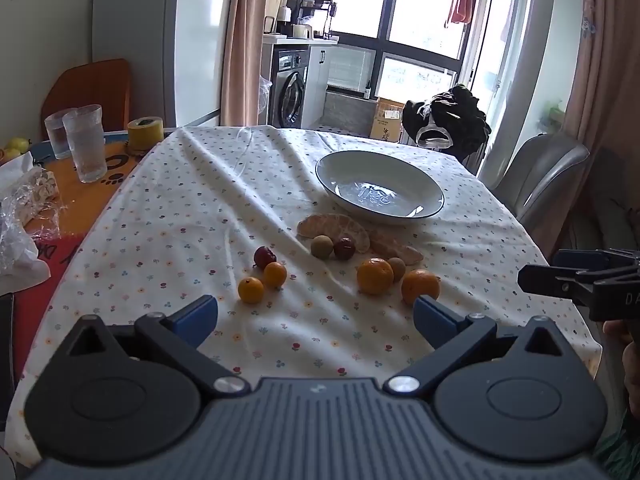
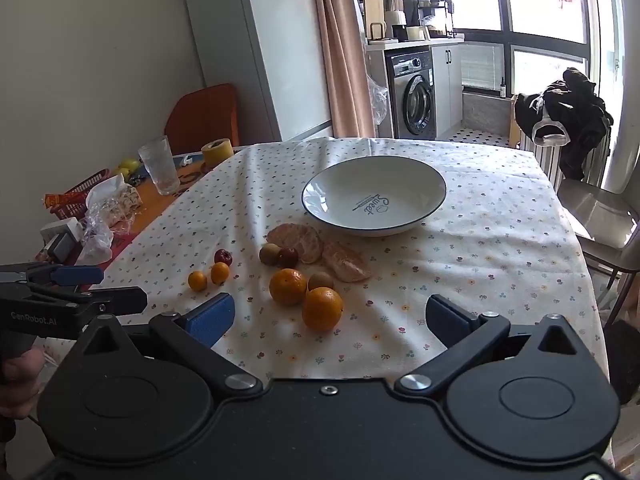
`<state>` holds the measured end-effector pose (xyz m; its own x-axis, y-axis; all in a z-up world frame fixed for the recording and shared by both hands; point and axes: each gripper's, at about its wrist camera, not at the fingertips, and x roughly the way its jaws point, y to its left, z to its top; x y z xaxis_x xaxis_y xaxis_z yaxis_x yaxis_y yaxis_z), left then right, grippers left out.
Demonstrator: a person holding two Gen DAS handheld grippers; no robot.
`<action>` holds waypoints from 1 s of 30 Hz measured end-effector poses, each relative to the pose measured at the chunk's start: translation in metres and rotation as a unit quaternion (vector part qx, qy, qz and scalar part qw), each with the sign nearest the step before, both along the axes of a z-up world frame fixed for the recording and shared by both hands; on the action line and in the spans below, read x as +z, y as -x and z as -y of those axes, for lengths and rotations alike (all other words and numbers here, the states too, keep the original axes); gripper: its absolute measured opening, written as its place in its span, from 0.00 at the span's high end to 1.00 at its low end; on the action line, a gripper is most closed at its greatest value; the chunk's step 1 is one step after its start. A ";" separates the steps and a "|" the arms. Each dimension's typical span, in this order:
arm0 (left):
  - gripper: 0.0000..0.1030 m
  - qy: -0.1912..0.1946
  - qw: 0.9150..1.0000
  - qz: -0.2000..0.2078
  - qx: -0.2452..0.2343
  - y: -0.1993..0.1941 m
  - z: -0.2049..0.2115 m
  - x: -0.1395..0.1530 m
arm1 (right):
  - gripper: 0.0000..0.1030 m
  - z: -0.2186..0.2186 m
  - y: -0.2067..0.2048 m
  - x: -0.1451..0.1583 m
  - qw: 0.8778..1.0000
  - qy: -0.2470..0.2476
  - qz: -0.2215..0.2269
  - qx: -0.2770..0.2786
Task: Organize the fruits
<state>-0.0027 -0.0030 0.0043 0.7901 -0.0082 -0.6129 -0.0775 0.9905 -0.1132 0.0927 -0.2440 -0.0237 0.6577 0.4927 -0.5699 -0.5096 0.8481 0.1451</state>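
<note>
Your left tool (image 1: 316,318) and right tool (image 2: 330,320), both spread wide and empty, frame the oranges (image 2: 322,309) at frame centre, below the bowl (image 2: 374,196).

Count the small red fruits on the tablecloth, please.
2: one red fruit left, behind the two small oranges; another beside the peeled segments. None seems hidden.

glasses (image 1: 82,142) | tape roll (image 1: 145,133) | washing machine (image 2: 414,96) | chair (image 1: 540,178)
</note>
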 end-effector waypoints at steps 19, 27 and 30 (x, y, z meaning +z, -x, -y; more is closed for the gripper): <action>0.00 -0.003 1.000 -0.001 0.001 -0.001 -0.002 -0.002 | 0.00 -0.004 0.001 -0.002 1.000 0.003 -0.004 0.003; 0.00 -0.013 1.000 0.001 -0.004 0.001 0.001 -0.002 | 0.00 -0.002 -0.001 -0.002 1.000 -0.002 -0.003 -0.004; 0.00 -0.012 1.000 0.002 -0.004 0.001 0.002 -0.002 | 0.00 -0.002 -0.002 -0.002 1.000 -0.002 -0.003 -0.005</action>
